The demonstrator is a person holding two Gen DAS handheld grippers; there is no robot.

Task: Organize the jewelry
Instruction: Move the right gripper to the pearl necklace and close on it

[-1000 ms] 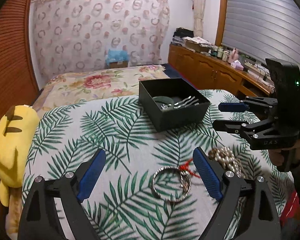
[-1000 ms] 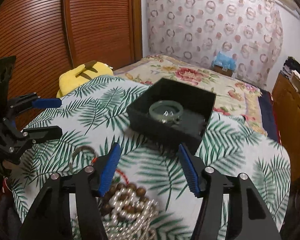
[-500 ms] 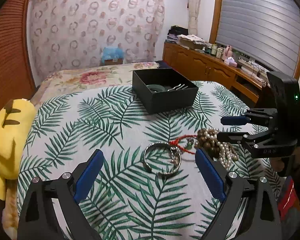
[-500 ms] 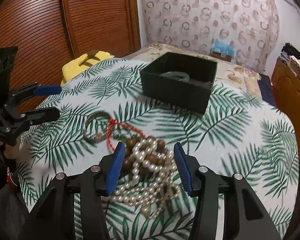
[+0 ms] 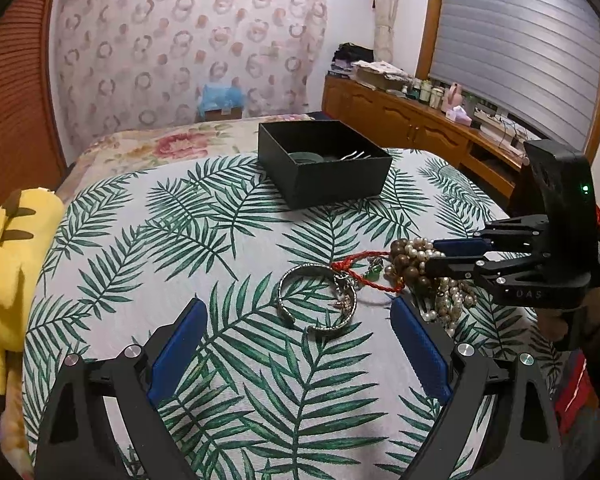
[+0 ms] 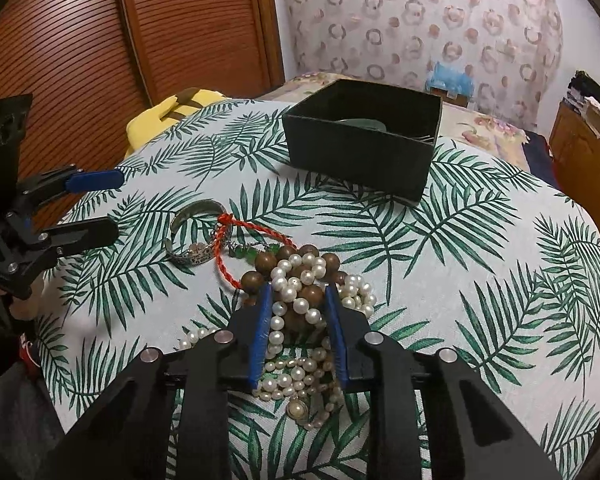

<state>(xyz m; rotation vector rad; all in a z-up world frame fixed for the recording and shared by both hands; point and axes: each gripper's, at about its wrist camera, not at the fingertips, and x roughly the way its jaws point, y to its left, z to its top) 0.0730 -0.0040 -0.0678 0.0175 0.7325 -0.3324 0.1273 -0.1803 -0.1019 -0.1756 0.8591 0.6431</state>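
Since a second ago, the right gripper (image 6: pixel 295 300) has been lowered over the tangled heap of white pearl and brown wooden beads (image 6: pixel 304 280). Its jaws are closing around the heap, which lies at six o'clock from the open black square box (image 6: pixel 364 144). The left gripper (image 5: pixel 297 344) is held wide open, grasping nothing.

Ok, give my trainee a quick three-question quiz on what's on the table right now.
1. True or false: the black square box is empty.
2. Which piece lies nearest the open left gripper? A) silver cuff bangle B) pile of white pearls and brown wooden beads C) red twisted cord bracelet
3. Fill in: the right gripper, jaws closing, has the ____ between its jaws.

Key: 1 false, a green ring-shaped piece lies inside; 2 A; 3 pearl and bead pile.
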